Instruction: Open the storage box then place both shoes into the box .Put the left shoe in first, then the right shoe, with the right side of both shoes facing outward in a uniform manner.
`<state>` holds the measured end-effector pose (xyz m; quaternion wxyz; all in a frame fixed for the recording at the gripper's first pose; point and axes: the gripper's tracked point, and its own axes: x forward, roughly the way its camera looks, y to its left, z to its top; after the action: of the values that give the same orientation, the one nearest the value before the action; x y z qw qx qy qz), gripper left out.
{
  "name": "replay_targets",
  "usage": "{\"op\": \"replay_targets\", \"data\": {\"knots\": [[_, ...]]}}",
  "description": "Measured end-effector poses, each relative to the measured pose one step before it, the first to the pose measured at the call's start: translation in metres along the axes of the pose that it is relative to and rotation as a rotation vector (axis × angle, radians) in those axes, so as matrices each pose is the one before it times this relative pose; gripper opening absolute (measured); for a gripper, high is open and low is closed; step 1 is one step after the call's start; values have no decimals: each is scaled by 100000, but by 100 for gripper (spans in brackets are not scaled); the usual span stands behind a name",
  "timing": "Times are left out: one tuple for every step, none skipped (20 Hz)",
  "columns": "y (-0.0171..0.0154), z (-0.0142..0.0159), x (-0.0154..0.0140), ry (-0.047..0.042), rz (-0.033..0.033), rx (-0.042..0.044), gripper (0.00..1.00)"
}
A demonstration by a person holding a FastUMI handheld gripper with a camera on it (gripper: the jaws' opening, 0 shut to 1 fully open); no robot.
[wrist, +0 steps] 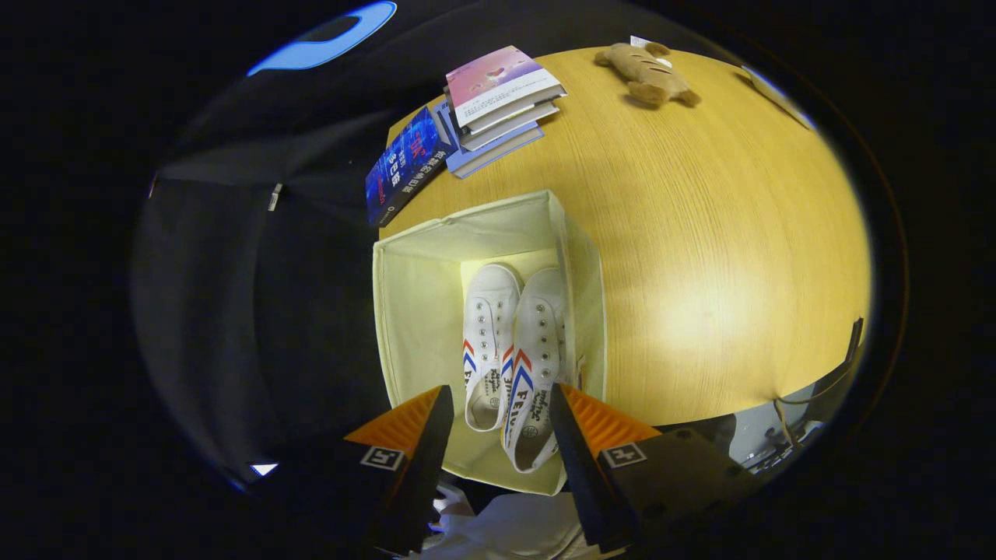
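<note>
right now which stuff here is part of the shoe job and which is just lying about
Part of the job:
- storage box, open
- two white shoes, left one and right one, side by side inside it
- gripper, open above the box, holding nothing

Just lying about:
- stack of books
- dark blue book
- plush toy
- wooden table

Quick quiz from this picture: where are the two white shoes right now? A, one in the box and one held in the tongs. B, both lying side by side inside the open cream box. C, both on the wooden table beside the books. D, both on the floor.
B: both white shoes lie side by side inside the open cream box, while the tongs hang open and empty above them.
</note>
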<state>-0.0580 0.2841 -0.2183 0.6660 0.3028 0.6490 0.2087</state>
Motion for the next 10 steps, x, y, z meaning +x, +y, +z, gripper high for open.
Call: {"op": "replay_targets", "data": {"knots": [[-356, -45, -569, -1296, -109, -412, 86], [-994, 254, -371, -2436, -1723, -1662, 90], [-691, 434, -558, -3596, -750, -736, 98], [-868, 363, -484, -3206, -1319, -706, 97], [-836, 338, -629, -3226, -958, -613, 98], [-827, 447, -589, -3267, -963, -692, 98], [-1203, 707, -199, -2679, -1093, -865, 97], [-770, 379, -459, -2730, -1092, -1164, 97], [-797, 321, -617, -2668, -1358, -1641, 97], [-775, 357, -591, -2984, -1348, -1991, 98]]}}
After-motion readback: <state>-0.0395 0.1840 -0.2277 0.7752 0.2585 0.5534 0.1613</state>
